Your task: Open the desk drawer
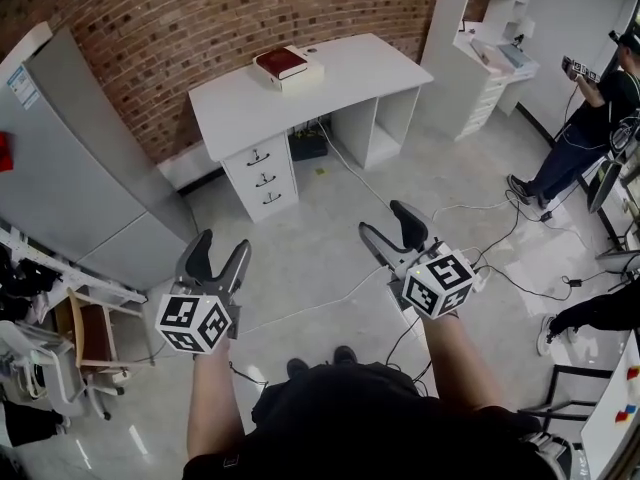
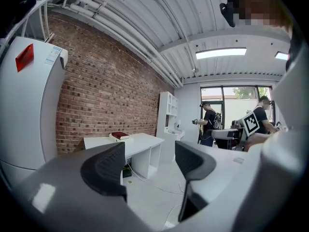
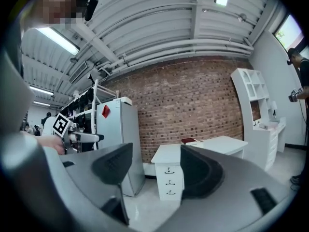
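A white desk (image 1: pixel 350 73) stands against the brick wall, far ahead of me across the floor. Its stack of three drawers (image 1: pixel 263 179) is at its left end, all closed, with dark handles. A red book (image 1: pixel 281 63) lies on a white box on the desktop. My left gripper (image 1: pixel 218 250) and right gripper (image 1: pixel 388 220) hover over the floor well short of the desk, both open and empty. In the right gripper view the drawers (image 3: pixel 169 181) show between the open jaws. The left gripper view shows the desk (image 2: pixel 140 141) from its side.
A grey fridge (image 1: pixel 80 168) stands left of the desk. A white shelf unit (image 1: pixel 490 38) is at the right, with a person (image 1: pixel 590 118) beside it. Cables (image 1: pixel 500 238) trail over the floor. A chair (image 1: pixel 90 338) and clothes rack stand at lower left.
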Available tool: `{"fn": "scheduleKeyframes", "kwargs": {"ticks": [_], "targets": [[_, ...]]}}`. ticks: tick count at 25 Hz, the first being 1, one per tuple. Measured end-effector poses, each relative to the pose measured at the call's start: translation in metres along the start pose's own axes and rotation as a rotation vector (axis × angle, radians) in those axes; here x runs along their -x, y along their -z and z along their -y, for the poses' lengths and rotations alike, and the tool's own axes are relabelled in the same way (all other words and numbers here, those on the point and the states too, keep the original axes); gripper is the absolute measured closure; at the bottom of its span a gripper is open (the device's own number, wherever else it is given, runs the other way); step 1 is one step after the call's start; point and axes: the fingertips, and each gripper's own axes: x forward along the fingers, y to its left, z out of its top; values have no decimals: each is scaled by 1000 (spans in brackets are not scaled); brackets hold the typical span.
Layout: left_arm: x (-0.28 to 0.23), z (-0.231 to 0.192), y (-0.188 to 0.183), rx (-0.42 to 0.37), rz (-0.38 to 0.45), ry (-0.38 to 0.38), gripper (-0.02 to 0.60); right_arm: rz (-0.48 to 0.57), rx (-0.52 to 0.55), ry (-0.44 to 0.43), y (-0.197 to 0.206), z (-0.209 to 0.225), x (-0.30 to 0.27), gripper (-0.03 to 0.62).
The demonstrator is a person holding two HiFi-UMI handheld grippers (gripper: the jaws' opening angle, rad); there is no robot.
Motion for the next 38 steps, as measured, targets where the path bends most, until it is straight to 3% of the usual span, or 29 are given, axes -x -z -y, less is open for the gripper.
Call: {"fn": "scheduleKeyframes", "kwargs": {"ticks": [10,18,25,38], "targets": [[-24,37,12,-14,-33,-10,267,-4,-23,-8,11,49,27,316],[-53,17,27,8,-48,-11,267,-54,-26,-57,27,58,-5,316],[-103,-33,26,21,-60,10,267,-82,-21,-47,29,82,-64,316],[-220,-160,20,62,-95,87,267,-203,-45,-36,38,109,-231,316]]}}
